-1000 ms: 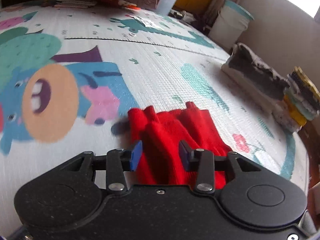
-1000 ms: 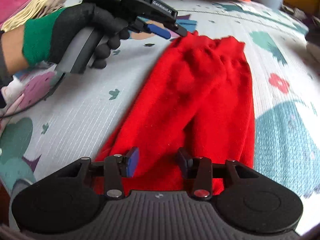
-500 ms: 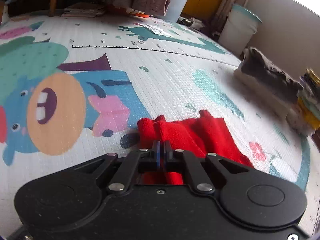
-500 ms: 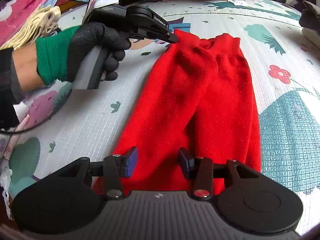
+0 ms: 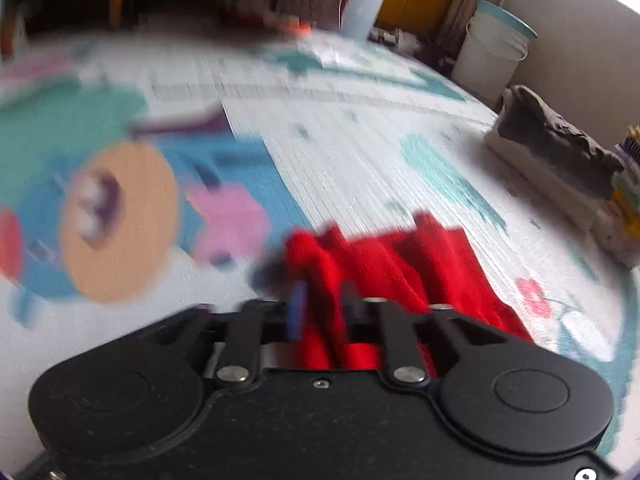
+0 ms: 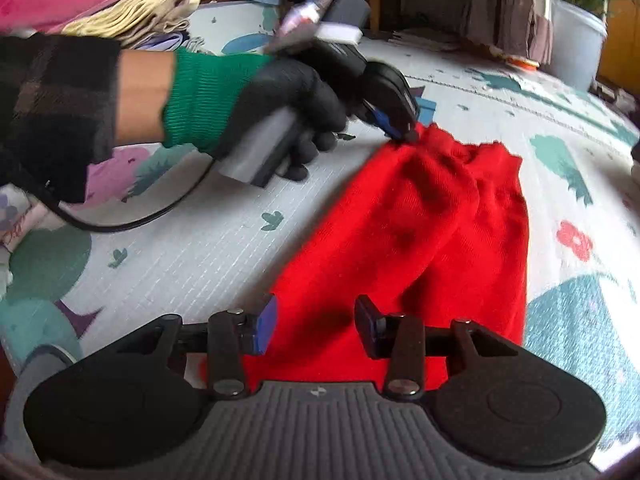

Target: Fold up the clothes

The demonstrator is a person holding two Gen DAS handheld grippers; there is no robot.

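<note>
A red knitted garment [image 6: 420, 224] lies folded lengthwise on the patterned play mat [image 6: 200, 248]. My left gripper [image 5: 322, 308] holds the garment's far end, red cloth bunched between its part-closed fingers; the view is blurred. The same gripper shows in the right wrist view [image 6: 400, 128], pinching the far left corner of the garment. My right gripper [image 6: 316, 324] is open over the near end of the garment, its fingers either side of the cloth and not closed on it.
A stack of folded clothes [image 5: 560, 152] lies at the mat's right edge, with white buckets [image 5: 496, 52] behind. More clothes [image 6: 132, 16] are piled at the far left. A black cable [image 6: 120, 220] trails from the left gripper over the mat.
My left gripper closed on the garment's far corner, then its jaws parted a little with cloth between them and it is moving. My right gripper stayed open over the near end.
</note>
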